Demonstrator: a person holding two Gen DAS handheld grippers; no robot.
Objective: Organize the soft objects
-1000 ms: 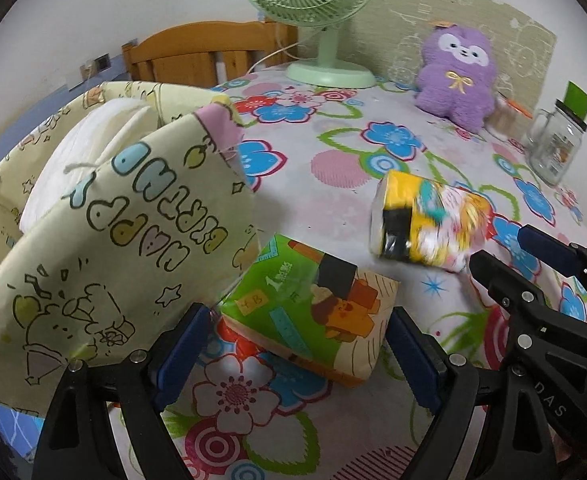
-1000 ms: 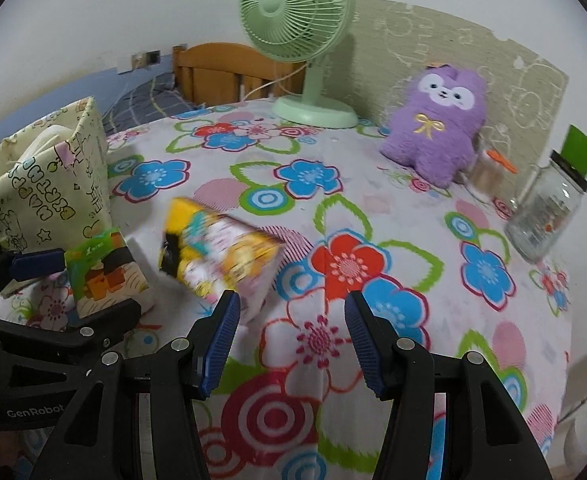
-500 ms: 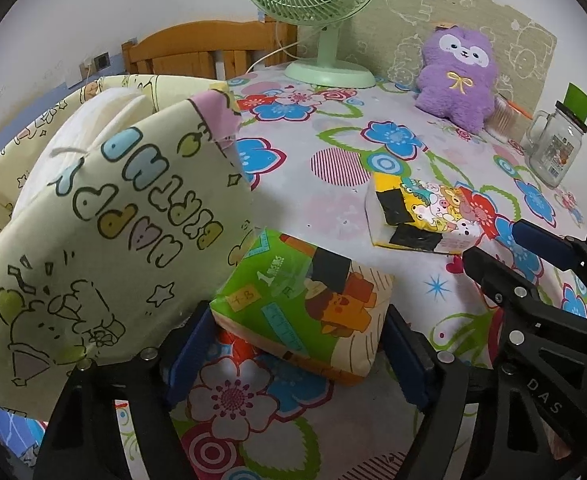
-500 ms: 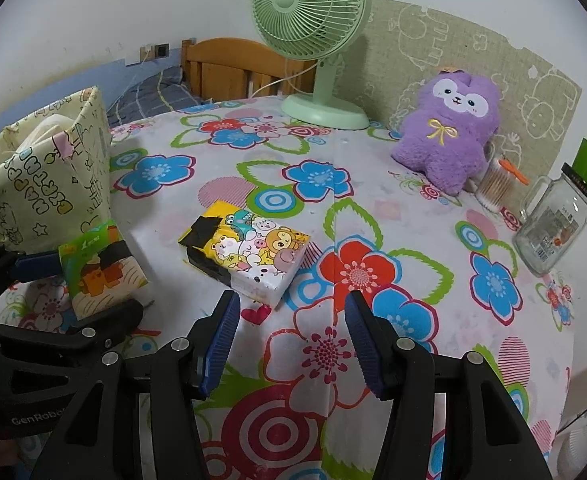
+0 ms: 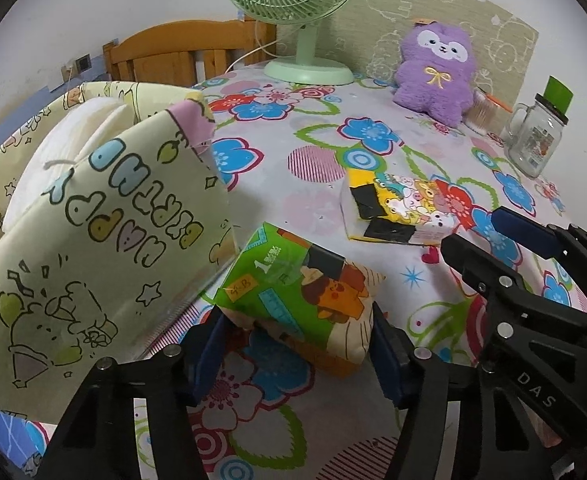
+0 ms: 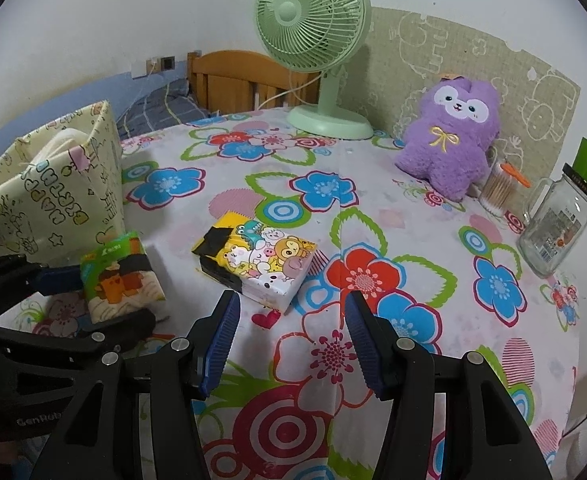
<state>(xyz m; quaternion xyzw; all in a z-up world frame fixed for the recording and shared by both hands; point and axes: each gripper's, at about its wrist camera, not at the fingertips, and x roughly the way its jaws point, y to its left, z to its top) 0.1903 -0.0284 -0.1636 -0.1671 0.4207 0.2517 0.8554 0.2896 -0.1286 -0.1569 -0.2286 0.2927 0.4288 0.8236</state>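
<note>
Closing our left gripper [image 5: 297, 344] onto the green tissue pack [image 5: 299, 294], pads now pinching it | right gripper [image 6: 291, 340] spread, empty | yellow tissue pack [image 6: 255, 256] has landed flat | next: gift bag [image 5: 93, 216], near left.

Tablecloth [image 6: 413, 240], white with red, blue, pink and green flowers; gift bag [image 5: 93, 248], pale yellow with pastel lettering; tissue pack [image 5: 301, 292], green and orange; tissue pack [image 6: 257, 256], yellow and black with cartoon animals; plush toy [image 6: 449, 140], purple; fan [image 6: 313, 16], mint green.
</note>
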